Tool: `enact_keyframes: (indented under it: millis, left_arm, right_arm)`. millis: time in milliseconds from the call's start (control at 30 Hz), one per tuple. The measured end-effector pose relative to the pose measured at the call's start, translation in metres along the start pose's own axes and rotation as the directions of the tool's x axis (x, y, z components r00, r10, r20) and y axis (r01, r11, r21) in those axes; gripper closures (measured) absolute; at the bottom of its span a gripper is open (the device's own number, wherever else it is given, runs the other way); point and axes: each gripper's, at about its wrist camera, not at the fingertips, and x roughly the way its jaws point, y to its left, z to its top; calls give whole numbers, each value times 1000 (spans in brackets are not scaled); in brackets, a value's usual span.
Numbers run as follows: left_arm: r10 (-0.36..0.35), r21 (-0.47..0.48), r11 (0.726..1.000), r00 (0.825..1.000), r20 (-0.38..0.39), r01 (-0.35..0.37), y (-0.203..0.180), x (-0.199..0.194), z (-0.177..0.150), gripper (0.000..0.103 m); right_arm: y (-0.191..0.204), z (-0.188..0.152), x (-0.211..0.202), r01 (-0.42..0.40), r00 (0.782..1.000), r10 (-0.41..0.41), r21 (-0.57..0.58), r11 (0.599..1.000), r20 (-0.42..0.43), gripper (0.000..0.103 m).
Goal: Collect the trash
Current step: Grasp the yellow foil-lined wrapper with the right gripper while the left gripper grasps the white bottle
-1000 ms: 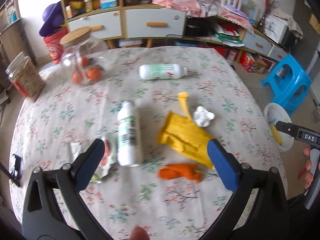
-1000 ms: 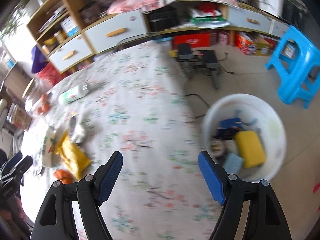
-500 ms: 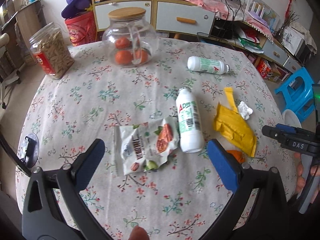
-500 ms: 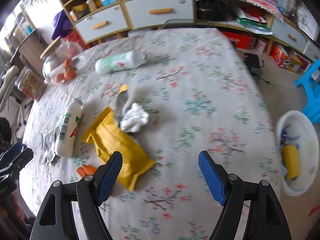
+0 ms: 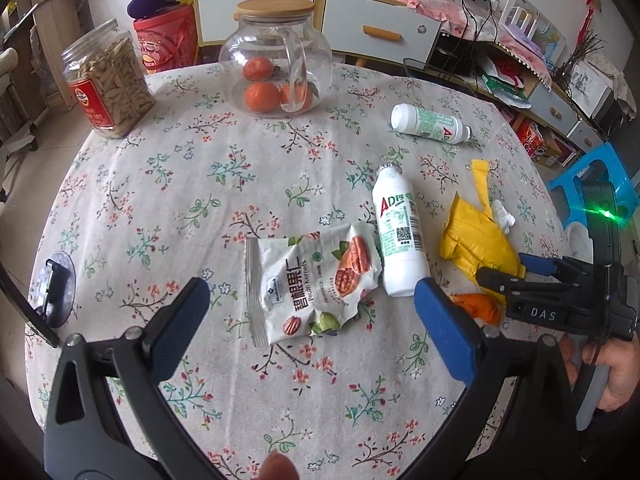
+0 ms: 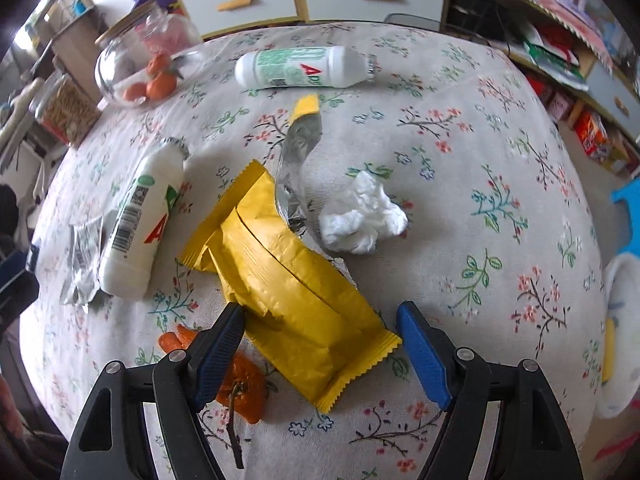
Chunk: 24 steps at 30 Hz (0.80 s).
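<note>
Trash lies on the floral tablecloth point(image 5: 200, 184). A yellow wrapper point(image 6: 288, 272) lies between the fingers of my right gripper point(image 6: 320, 312), whose jaws are closing; the left pad is at the wrapper's edge and the right pad stands clear of it. Orange peel point(image 6: 240, 388) sits under the left finger. A crumpled tissue point(image 6: 360, 216) and a foil strip point(image 6: 300, 148) lie beyond. My left gripper point(image 5: 310, 288) hangs open above a pecan snack bag point(image 5: 312, 280), beside a white bottle point(image 5: 396, 236). A second bottle point(image 5: 428, 124) lies farther back. The right gripper point(image 5: 504, 268) shows at the yellow wrapper point(image 5: 476, 240).
A glass jar with oranges point(image 5: 276, 56) and a plastic jar of snacks point(image 5: 108, 84) stand at the table's far side. A white bin point(image 6: 620, 340) with trash sits on the floor to the right, near a blue stool point(image 5: 592, 184). Cabinets line the back wall.
The right gripper swung from over the bin to the table and sank over the yellow wrapper, jaws narrower. The left gripper shifted left until the pecan bag lay between its fingers.
</note>
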Motion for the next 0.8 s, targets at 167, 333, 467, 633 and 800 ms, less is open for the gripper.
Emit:
enact_keyframes:
  millis: [167,333,467,633,800]
  left_arm:
    - [-24,-16,1000,1000,8,24,-3,0,4,1]
    - [-118,-74,990,993,6,118,-7,5,13,2]
    - [-204,-96,975,979,-14,201,-18,14,18,29]
    - [-235,-46,972,970,-60,233,-44,27,19,51]
    - [-203,-45,979,975,-95,200,-55,44,22,62]
  right_arm:
    - [3,0,-8,-34,999,34,-25,999,7,74]
    - [-7,-2,-24,-62,997,62,-8,998,38,83]
    - [-21,-2,-37,-89,994,87,29,996,71,84]
    - [-43,-5,-48,-102,991,94,78,992,92,84]
    - [-56,-10,-55,-100,991,90,97,990,100,84]
